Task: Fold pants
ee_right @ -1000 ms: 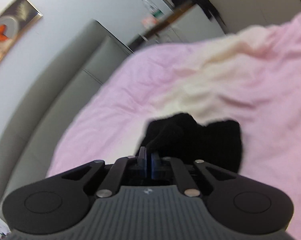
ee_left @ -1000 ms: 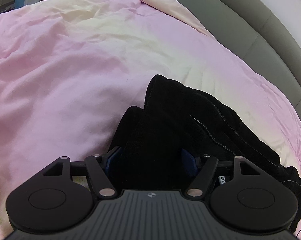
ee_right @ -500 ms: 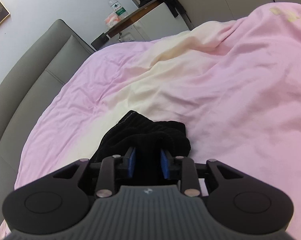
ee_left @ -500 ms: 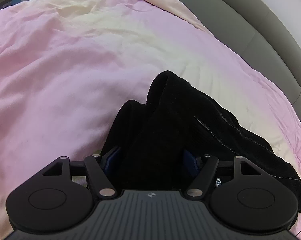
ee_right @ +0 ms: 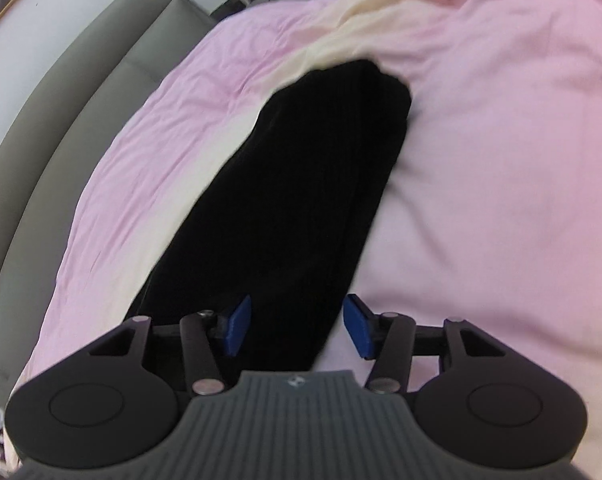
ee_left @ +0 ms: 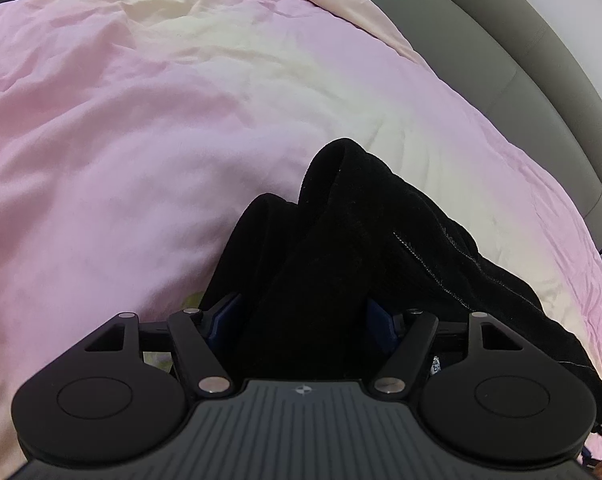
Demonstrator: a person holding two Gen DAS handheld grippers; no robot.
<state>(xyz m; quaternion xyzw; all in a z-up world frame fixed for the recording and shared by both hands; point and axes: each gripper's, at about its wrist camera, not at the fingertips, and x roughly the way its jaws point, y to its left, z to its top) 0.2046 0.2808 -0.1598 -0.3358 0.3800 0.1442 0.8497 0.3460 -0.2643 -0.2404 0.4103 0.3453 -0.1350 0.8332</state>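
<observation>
Pants of black ribbed fabric lie on a pink and cream duvet that covers the bed, with a grey padded headboard curving along the bed's far edge. In the left wrist view the fabric is bunched into thick upright folds, a seam of pale stitching running down one layer, and it trails off toward the right edge of the picture. The left gripper has this thick bundle filling the whole space between its blue pads, and its jaws are closing on it, grasping the pants. In the right wrist view the pants stretch away from the camera as a long, fairly flat dark strip on the duvet, ending in a rounded fold near the cream part of the cover. The right gripper is opening, its blue pads standing clear of the cloth: the near end of the strip lies between them, released, with pink duvet showing beside the right pad.
</observation>
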